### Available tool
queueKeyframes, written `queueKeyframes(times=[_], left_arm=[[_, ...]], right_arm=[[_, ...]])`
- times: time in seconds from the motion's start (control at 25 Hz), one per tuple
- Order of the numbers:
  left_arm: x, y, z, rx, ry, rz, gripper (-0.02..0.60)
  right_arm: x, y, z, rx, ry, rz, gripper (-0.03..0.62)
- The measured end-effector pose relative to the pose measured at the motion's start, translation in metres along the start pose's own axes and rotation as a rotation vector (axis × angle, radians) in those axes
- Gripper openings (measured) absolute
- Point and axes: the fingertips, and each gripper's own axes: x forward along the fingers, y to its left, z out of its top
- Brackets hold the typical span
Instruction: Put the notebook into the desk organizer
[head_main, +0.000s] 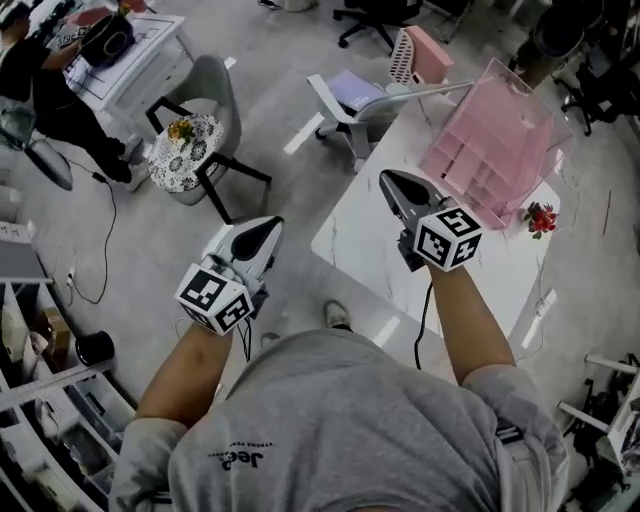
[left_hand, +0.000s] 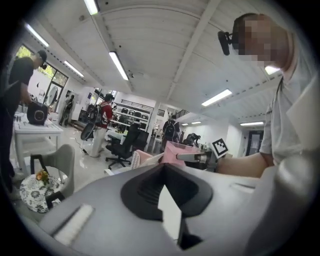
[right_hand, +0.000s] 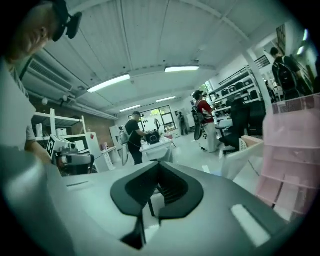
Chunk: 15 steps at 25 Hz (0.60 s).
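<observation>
Desk organizer (head_main: 495, 140) on white table (head_main: 360, 240), red flower (head_main: 541, 219) beside, left hand-held gripper (head_main: 270, 224) and right hand-held gripper (head_main: 387, 178) closed, empty.

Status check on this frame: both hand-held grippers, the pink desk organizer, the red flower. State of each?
left hand-held gripper: shut, empty, over the floor beside the table
right hand-held gripper: shut, empty, above the table
desk organizer: upright on the table, contents unclear through its pink walls
red flower: on the table beside the desk organizer

An open office-like workroom — swivel chairs (left_hand: 122, 147), white tables (head_main: 370, 250), strip lights (left_hand: 119, 65) overhead, storage shelving (head_main: 40, 390).
</observation>
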Motion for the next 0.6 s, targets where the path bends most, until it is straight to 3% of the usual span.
queueKeyframes(times=[0.28,0.6], left_arm=[[-0.120,0.046,0.026,0.008,-0.098,0.162,0.054],[-0.222,0.072,0.026,0.024,-0.149,0.293,0.054]], right_arm=[[0.047,0.123,0.010,-0.104,-0.008,0.122,0.003],[0.079,0.213,0.003,-0.172,0.002,0.199,0.003]])
